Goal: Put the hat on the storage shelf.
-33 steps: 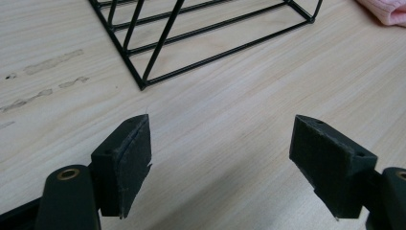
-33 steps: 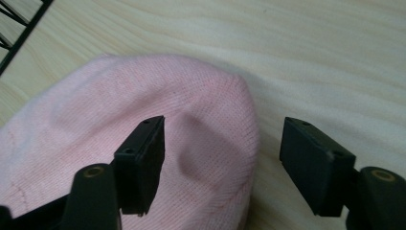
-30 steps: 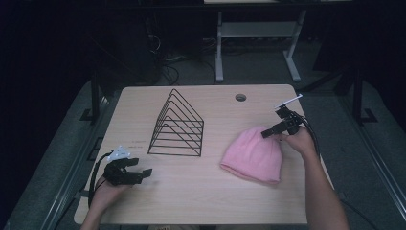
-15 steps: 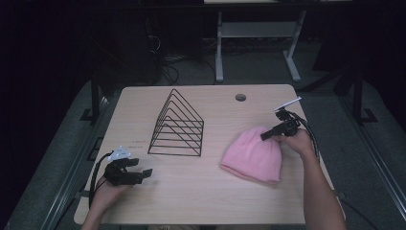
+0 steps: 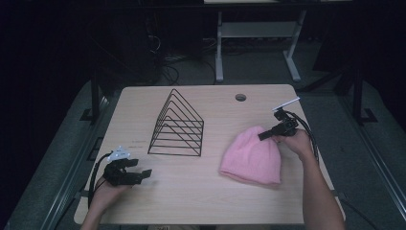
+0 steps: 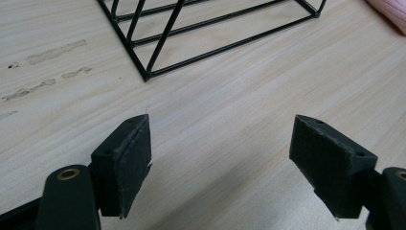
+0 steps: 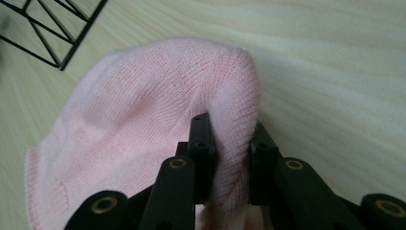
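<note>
A pink knitted hat [image 5: 253, 155] lies on the right half of the wooden table [image 5: 210, 201]. My right gripper [image 5: 262, 136] is shut on a fold at the hat's top edge; in the right gripper view the pink knit [image 7: 158, 120] is pinched between the two black jaws, with the gripper [image 7: 231, 139] low over the table. My left gripper [image 5: 146, 173] rests near the table's front left corner, open, with nothing between its fingers [image 6: 125, 163]. In the left gripper view, bare wood shows between the wide-apart jaws of the gripper [image 6: 220, 143].
A black wire triangular rack [image 5: 178, 125] stands at the table's middle, between the two grippers; its base corner [image 6: 146, 74] lies just ahead of the left gripper. A round cable hole [image 5: 240, 97] sits near the far edge. A white desk frame [image 5: 253, 33] stands beyond on the floor.
</note>
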{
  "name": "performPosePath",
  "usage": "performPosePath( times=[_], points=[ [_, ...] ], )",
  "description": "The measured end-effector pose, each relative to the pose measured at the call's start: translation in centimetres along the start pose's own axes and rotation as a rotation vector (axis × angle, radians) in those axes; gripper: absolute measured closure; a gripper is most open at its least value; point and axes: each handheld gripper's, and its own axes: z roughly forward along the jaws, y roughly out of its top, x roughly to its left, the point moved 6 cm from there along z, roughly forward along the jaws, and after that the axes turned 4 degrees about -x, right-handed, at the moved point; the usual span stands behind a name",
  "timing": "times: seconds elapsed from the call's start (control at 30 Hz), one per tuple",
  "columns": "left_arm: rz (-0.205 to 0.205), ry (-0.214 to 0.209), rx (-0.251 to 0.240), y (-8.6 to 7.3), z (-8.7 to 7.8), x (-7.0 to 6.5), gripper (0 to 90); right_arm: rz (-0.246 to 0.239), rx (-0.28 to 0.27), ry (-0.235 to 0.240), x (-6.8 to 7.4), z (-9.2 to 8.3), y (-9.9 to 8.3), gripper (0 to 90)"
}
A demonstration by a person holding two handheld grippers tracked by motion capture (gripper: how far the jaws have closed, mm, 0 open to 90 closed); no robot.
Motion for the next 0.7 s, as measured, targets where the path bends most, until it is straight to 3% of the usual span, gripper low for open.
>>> performPosePath(
  times=[0.37,0.7],
  points=[
    [0.001,-0.004,-0.004,0.0,-0.1,0.0,22.4,-0.075,-0.062,0.032,2.8,-2.2,1.7,76.1],
    [0.003,-0.007,0.000,-0.1,-0.4,0.1,22.4,-0.175,-0.121,0.036,6.4,-5.0,3.9,76.0]
  ],
)
